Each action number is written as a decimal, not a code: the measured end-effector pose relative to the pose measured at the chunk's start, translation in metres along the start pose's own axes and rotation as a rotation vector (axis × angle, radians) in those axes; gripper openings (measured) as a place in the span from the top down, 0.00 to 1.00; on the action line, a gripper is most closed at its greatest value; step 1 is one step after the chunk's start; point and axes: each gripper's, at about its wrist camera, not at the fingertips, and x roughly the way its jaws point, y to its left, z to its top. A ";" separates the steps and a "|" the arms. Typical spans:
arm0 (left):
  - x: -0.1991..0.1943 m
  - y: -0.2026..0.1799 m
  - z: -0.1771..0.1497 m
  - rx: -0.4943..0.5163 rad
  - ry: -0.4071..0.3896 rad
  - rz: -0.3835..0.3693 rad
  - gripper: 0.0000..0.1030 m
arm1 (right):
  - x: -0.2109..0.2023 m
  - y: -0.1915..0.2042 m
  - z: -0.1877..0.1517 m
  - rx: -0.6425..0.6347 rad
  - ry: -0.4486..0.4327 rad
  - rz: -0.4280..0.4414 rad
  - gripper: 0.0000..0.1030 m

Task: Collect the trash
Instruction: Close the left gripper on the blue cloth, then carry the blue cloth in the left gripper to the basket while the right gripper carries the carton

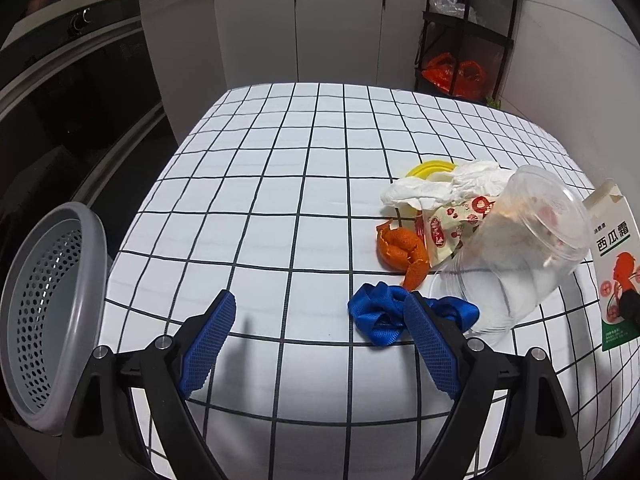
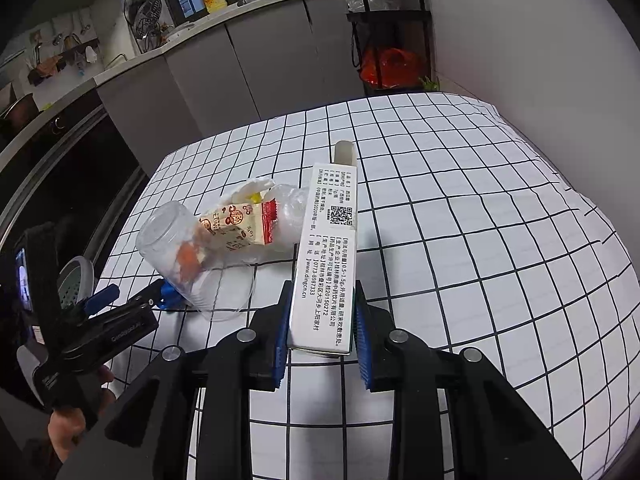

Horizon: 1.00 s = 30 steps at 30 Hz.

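My right gripper (image 2: 322, 300) is shut on a white and green medicine box (image 2: 326, 256), held above the checked table; the box also shows in the left wrist view (image 1: 614, 264). My left gripper (image 1: 320, 312) is open and empty, low over the table, its right finger beside a crumpled blue strap (image 1: 380, 312). A trash pile lies at the right: orange peel (image 1: 400, 252), a printed snack wrapper (image 1: 452, 228), a white tissue (image 1: 448, 186), a yellow lid (image 1: 424, 169) and a tipped clear plastic cup (image 1: 516, 256). The cup (image 2: 188, 252) and wrapper (image 2: 240, 228) also show in the right wrist view.
A grey perforated bin (image 1: 52, 312) stands off the table's left edge. The table has a white cloth with a black grid (image 1: 280, 184). Grey cabinets (image 1: 300, 28), a dark oven (image 1: 60, 92) and a black shelf with an orange bag (image 1: 456, 74) stand behind.
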 end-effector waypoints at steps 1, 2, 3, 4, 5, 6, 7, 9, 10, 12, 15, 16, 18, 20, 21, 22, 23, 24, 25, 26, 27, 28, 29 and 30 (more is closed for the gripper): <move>0.002 0.000 0.000 -0.001 0.002 -0.004 0.18 | 0.000 -0.001 0.000 0.001 0.002 0.001 0.74; 0.003 0.000 -0.001 -0.002 0.004 -0.010 0.18 | 0.001 -0.001 0.000 0.001 0.004 0.002 0.74; 0.003 0.000 -0.001 -0.003 0.004 -0.013 0.18 | 0.002 -0.001 0.000 0.000 0.006 0.002 0.74; 0.004 0.000 -0.001 -0.003 0.004 -0.018 0.20 | 0.002 0.000 0.000 -0.001 0.007 0.002 0.74; 0.004 0.000 -0.001 -0.003 0.006 -0.027 0.22 | 0.002 0.000 -0.001 -0.001 0.008 0.002 0.74; 0.005 0.000 -0.002 -0.005 0.011 -0.041 0.24 | 0.003 -0.001 0.000 -0.001 0.008 0.003 0.74; 0.007 0.000 -0.002 -0.009 0.019 -0.060 0.29 | 0.003 0.000 -0.001 -0.002 0.008 0.003 0.74; 0.007 0.000 -0.004 -0.013 0.028 -0.086 0.34 | 0.003 0.000 -0.001 -0.002 0.005 0.002 0.74; 0.007 -0.001 -0.005 -0.013 0.031 -0.098 0.40 | 0.002 -0.001 -0.001 0.000 0.004 0.002 0.74; 0.006 -0.002 -0.007 -0.016 0.042 -0.138 0.53 | 0.002 -0.001 -0.001 0.001 0.003 0.001 0.74; 0.007 -0.007 -0.008 -0.007 0.063 -0.182 0.84 | 0.002 -0.001 -0.002 0.001 0.003 -0.001 0.74; 0.006 -0.009 -0.009 -0.002 0.066 -0.184 0.88 | 0.002 0.000 -0.002 0.000 0.003 -0.002 0.74; 0.003 -0.011 -0.011 0.008 0.058 -0.178 0.92 | 0.001 0.000 -0.002 0.000 0.001 -0.002 0.74; -0.001 -0.012 -0.012 0.014 0.045 -0.175 0.94 | 0.000 -0.001 -0.001 0.001 -0.002 -0.002 0.74; -0.004 -0.011 -0.012 0.015 0.040 -0.178 0.94 | 0.000 -0.001 -0.001 0.001 -0.003 -0.001 0.74; -0.007 -0.010 -0.012 0.015 0.032 -0.182 0.94 | 0.000 -0.001 -0.001 0.002 -0.004 -0.002 0.74; -0.009 -0.009 -0.011 0.016 0.027 -0.182 0.94 | 0.000 -0.001 -0.001 0.002 -0.004 -0.001 0.74; -0.012 -0.009 -0.011 0.019 0.020 -0.180 0.94 | 0.000 0.000 -0.001 0.002 -0.004 -0.001 0.74; -0.014 -0.008 -0.011 0.020 0.016 -0.178 0.94 | 0.000 -0.001 -0.001 0.001 -0.004 -0.001 0.74; -0.017 -0.007 -0.010 0.021 0.010 -0.177 0.94 | 0.000 -0.001 -0.001 0.000 -0.005 -0.001 0.74; -0.018 -0.006 -0.010 0.020 0.007 -0.179 0.94 | 0.000 -0.001 -0.001 0.001 -0.005 -0.001 0.74; -0.018 -0.006 -0.010 0.019 0.007 -0.179 0.94 | 0.000 -0.001 -0.001 0.000 -0.006 -0.001 0.74; -0.018 -0.006 -0.009 0.019 0.007 -0.178 0.94 | 0.000 -0.001 -0.001 0.001 -0.007 -0.001 0.74; -0.019 -0.005 -0.009 0.019 0.006 -0.173 0.94 | 0.000 -0.001 -0.001 0.001 -0.007 -0.002 0.74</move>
